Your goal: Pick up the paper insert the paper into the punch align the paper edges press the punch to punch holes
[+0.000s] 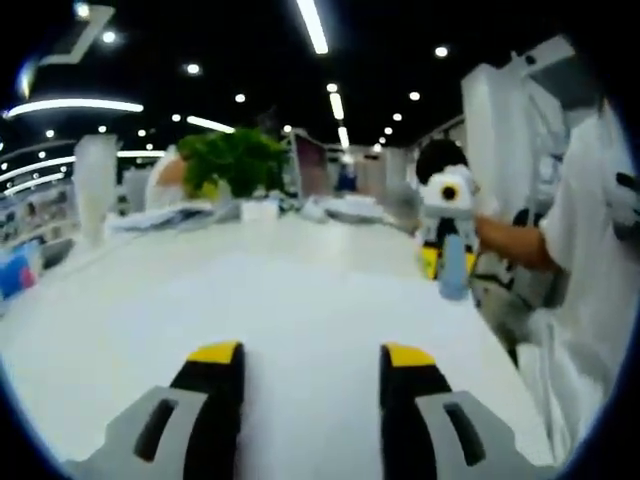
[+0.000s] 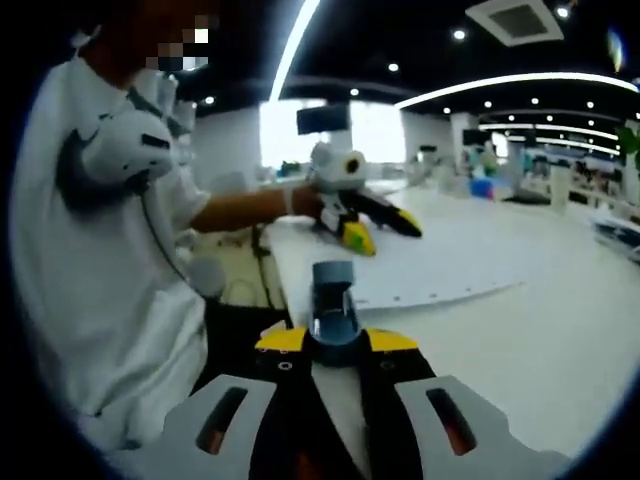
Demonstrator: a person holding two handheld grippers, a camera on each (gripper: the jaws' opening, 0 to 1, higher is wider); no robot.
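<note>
Our right claw (image 2: 335, 340) grips the blue punch (image 2: 333, 310); the paper (image 2: 440, 265) on the table (image 2: 560, 350) already shows holes. Left claw (image 1: 312, 357) wide, empty.

Opposed low views across table (image 1: 300, 300)

Two handheld grippers: the left gripper (image 1: 312, 352) and the right gripper (image 2: 336, 340). One blue punch (image 2: 333, 312) and one sheet of paper (image 2: 440, 262) on one white table (image 1: 300, 300). One person (image 2: 110, 250). One green plant (image 1: 232, 160).
</note>
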